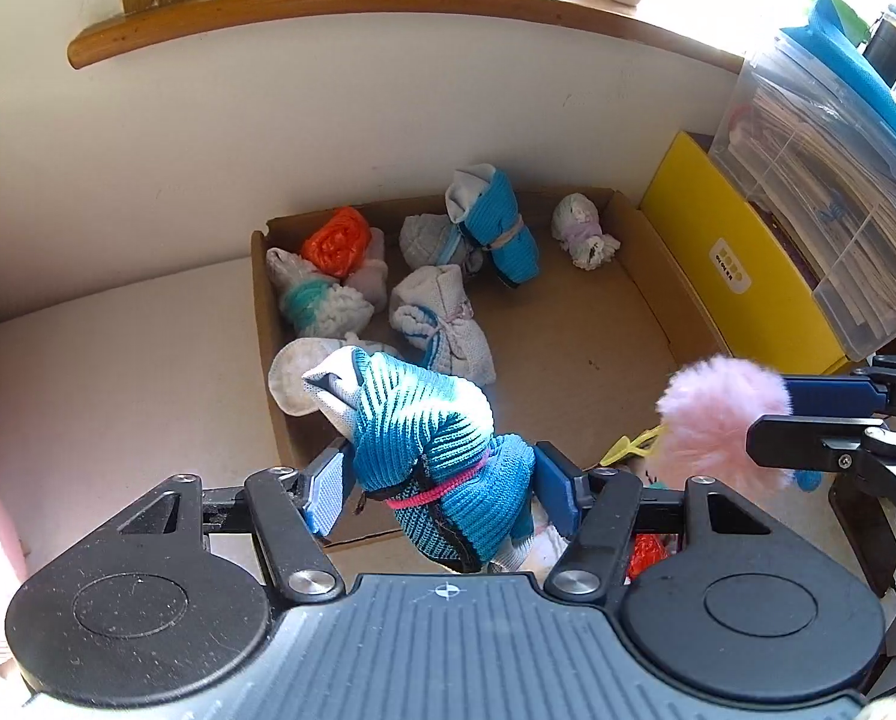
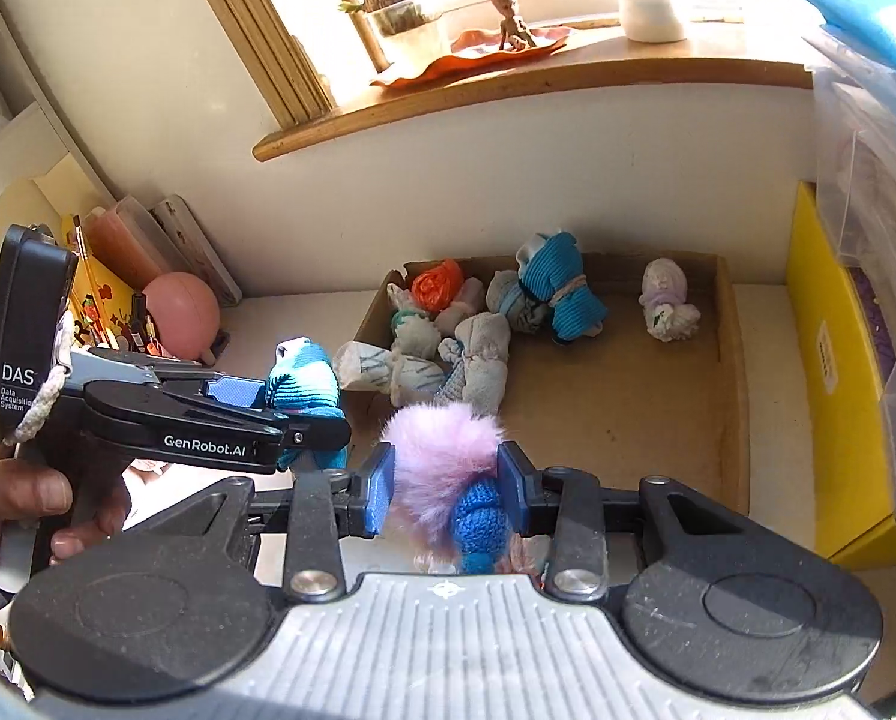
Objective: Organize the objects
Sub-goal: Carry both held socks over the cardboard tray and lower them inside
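The left gripper [image 1: 441, 480] is closed partway on a blue knit sock bundle [image 1: 429, 432] tied with a pink band, its pads pressing the bundle's sides. The right gripper [image 2: 446, 483] is closed narrower on a pink fluffy sock bundle [image 2: 441, 450] with a blue knit part at its base. Both bundles hang clear of the surface, just in front of the cardboard box [image 1: 640, 300], probably so each can be dropped in with the others. Inside, several rolled sock bundles crowd the left side, among them an orange one [image 1: 335, 240]; the right half is mostly bare, which looks like the natural landing spot.

The left wrist view shows loose items beneath the grippers, partly hidden. The right wrist view alone shows the person's hand [image 2: 21, 504] on the left gripper's handle, a pink ball [image 2: 180, 306] and the windowsill figurine [image 2: 511, 21].
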The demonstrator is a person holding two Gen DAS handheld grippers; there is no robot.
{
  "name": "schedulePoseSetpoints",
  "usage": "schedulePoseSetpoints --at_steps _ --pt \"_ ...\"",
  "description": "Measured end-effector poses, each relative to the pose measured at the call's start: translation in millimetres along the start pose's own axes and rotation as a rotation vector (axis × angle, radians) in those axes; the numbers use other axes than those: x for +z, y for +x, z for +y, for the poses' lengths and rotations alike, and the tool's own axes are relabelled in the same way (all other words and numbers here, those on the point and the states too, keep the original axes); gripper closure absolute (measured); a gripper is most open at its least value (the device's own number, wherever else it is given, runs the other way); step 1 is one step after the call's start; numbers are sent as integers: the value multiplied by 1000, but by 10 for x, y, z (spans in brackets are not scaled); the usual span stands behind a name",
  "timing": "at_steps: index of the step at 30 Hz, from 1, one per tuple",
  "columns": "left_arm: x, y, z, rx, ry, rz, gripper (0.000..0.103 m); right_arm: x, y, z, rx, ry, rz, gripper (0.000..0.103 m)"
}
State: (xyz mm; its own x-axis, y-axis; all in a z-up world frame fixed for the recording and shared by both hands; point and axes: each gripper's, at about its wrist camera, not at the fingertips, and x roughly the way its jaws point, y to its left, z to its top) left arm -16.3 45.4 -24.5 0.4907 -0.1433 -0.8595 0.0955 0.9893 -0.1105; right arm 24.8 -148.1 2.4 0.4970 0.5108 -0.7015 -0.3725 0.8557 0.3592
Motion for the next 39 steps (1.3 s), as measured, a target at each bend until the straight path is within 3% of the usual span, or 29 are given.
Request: schedulePoseSetpoints --at_steps 4,9,13,18,22,28,30,34,35,37,39 --pt "62 208 12 -8 3 30 33 148 153 -51 1 -23 -7 68" --pt "22 480 91 21 11 83 33 122 552 -158 -56 -75 89 68" --pt "-21 489 139 19 -9 89 33 -65 501 -98 -27 -129 148 67" --pt "-102 412 108 18 1 82 33 -397 598 47 -80 -213 224 54" --pt "-105 358 187 18 5 89 33 -479 783 100 -89 -232 233 49" --pt "-28 273 370 31 -18 98 33 -480 692 120 -78 -241 194 76" --pt "-23 257 401 30 -22 100 33 -495 565 112 -77 -233 178 92" --pt "-45 282 405 27 -16 105 33 -540 455 33 -81 -185 181 95" --pt "-49 294 410 26 -18 108 33 -555 467 24 -87 -188 180 92" --pt "-50 302 421 21 -22 112 33 -555 460 9 -86 -173 162 76" --pt "-46 287 423 23 -17 109 33 -551 485 15 -63 -174 170 36"
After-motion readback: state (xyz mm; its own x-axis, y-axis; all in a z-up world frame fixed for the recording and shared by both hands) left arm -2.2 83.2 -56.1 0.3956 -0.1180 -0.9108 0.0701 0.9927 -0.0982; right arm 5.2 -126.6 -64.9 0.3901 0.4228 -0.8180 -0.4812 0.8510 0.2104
